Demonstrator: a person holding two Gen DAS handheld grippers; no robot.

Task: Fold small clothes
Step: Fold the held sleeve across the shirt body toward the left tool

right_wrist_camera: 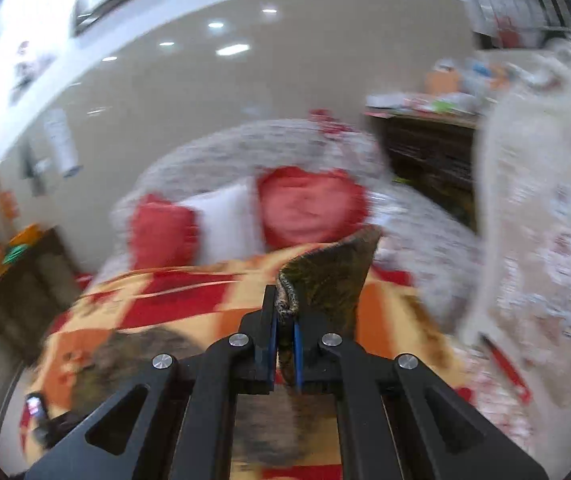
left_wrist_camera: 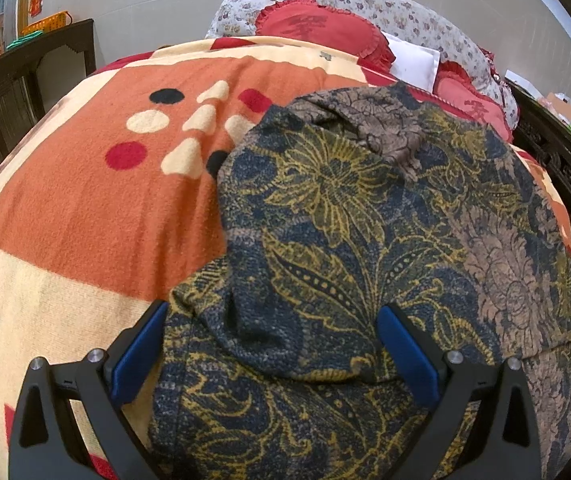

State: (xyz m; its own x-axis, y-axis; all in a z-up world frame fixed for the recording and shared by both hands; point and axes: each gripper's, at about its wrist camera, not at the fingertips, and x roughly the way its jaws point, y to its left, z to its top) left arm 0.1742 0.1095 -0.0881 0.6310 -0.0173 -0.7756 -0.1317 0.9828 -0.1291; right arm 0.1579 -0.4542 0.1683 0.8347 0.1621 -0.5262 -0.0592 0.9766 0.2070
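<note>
Right wrist view, pretty blurry: right gripper (right_wrist_camera: 285, 330) pinching shirt (right_wrist_camera: 325, 276) edge above blanket (right_wrist_camera: 157, 300). Left gripper (left_wrist_camera: 273, 340) spread wide, straddling shirt (left_wrist_camera: 345, 220).

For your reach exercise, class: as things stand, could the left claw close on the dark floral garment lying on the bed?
Probably yes. The left claw stands open with a raised fold of the floral garment already between its blue pads; nothing lies over it.

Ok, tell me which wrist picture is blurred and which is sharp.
Right wrist view: heavy motion smear over the pillows and wall, only the right gripper and pinched garment crisp. Left wrist view: sharp throughout, evenly lit, fisheye bulging the blanket.
</note>
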